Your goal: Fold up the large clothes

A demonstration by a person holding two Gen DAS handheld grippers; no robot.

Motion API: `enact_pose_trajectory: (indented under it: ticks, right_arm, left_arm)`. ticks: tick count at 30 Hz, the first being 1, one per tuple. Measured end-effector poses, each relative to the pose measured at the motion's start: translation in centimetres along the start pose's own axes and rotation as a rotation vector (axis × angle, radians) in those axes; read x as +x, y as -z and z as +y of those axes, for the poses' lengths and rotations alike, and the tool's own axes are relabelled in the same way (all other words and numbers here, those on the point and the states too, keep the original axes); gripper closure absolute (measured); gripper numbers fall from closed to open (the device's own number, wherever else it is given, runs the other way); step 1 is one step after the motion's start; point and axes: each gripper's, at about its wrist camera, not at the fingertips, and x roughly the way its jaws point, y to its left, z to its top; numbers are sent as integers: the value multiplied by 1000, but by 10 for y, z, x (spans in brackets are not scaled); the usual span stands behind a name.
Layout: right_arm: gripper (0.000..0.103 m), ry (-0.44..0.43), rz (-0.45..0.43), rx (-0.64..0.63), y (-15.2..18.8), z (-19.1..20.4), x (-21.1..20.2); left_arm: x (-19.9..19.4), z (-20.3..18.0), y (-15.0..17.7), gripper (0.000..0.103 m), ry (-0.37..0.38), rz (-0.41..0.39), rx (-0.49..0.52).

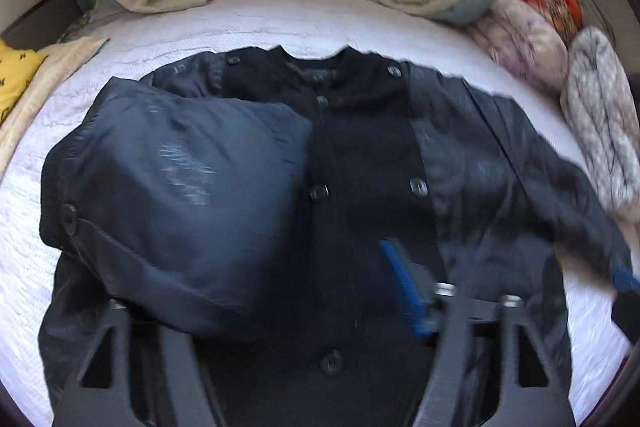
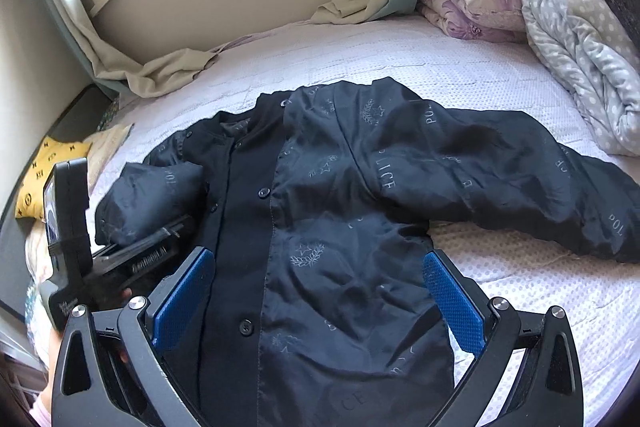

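Both jaws stood apart, right gripper [image 2: 320, 301] over the jacket [image 2: 320, 211] at lower centre; its right sleeve [image 2: 520, 183] likely needs folding flat inward, like the left sleeve [image 2: 152, 199].

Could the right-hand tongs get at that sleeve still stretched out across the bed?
Probably yes. The right tongs stand open above the jacket, and the outstretched sleeve lies flat on the bedspread with nothing on it.
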Motion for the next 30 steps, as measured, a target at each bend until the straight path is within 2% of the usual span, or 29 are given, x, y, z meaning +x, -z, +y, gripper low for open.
enact_pose_trajectory:
  ticks: [1,7,8,10,12,15,16,19,22,25,27,28,30]
  right_arm:
    - [0,8,7,-9,1,1,1]
    - [0,30,77,-27,10,0,18]
    - [0,33,95,-38,13,1,22]
    - [0,42,124,-68,21,6,31]
    - [0,59,158,-122,31,16,41]
    - [0,88,206,-201,48,30,58]
    - [0,112,221,-228,54,34,65]
    - [0,181,253,-294,71,39,84]
    - [0,196,246,-308,79,40,91]
    - [0,188,276,-260,79,34,96]
    - [0,199,296,-277,78,36,99]
    - [0,217,292,-286,76,39,98]
    - [5,254,230,-300,70,51,86]
  left_arm:
    - [-5,-3,5,16,-2,6,24]
    - [-53,0,44,13,95,37,124]
    - [-64,7,52,12,104,33,129]
    - [-77,19,61,2,109,18,117]
    - [-87,36,69,0,100,-15,90]
    - [-94,60,75,0,34,-87,77]
    - [-93,71,75,0,-10,-98,61]
    - [-95,95,65,0,-59,-107,18]
    - [-104,126,55,0,-137,-137,-56]
    - [-118,160,49,0,-139,-152,-163]
    - [-128,180,47,0,-136,-173,-223]
    - [-133,190,45,0,-146,-185,-251]
    - [-139,202,43,0,-166,-197,-279]
